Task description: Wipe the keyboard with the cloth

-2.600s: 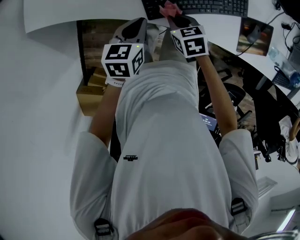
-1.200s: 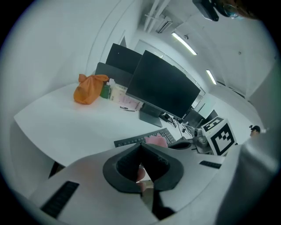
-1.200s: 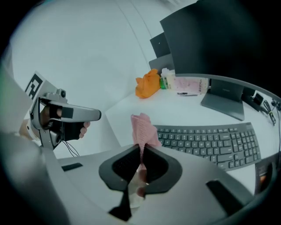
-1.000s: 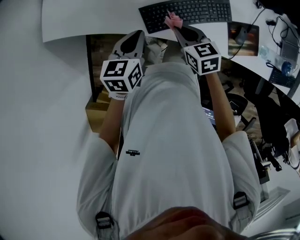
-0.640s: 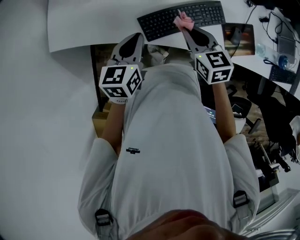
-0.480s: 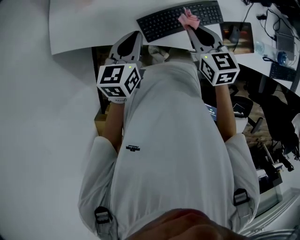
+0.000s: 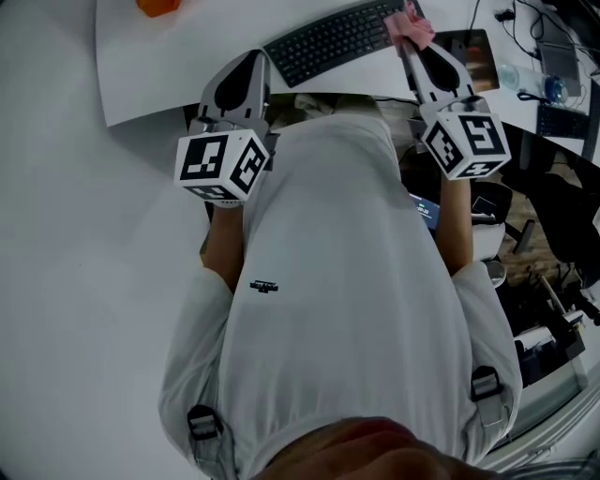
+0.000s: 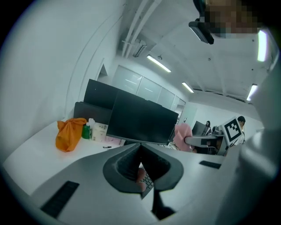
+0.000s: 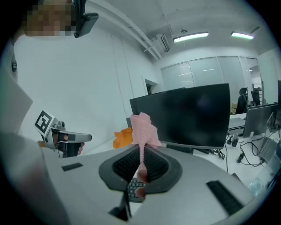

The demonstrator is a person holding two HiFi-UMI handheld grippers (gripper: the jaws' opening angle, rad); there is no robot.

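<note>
head view: cloth [image 7: 411,21] in right gripper [image 7: 413,43]

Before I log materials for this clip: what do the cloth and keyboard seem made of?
Cloth: soft fabric, matte pink, apparently knitted; it bunches above the right claw and shows fine texture. Keyboard: probably hard plastic, matte black, with separate raised keys.

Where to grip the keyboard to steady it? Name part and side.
Probably pinch the keyboard at its left end's near edge, left tongs coming from the person's side: it lies flat and thin, and that end is clear of the cloth in the right tongs.
</note>
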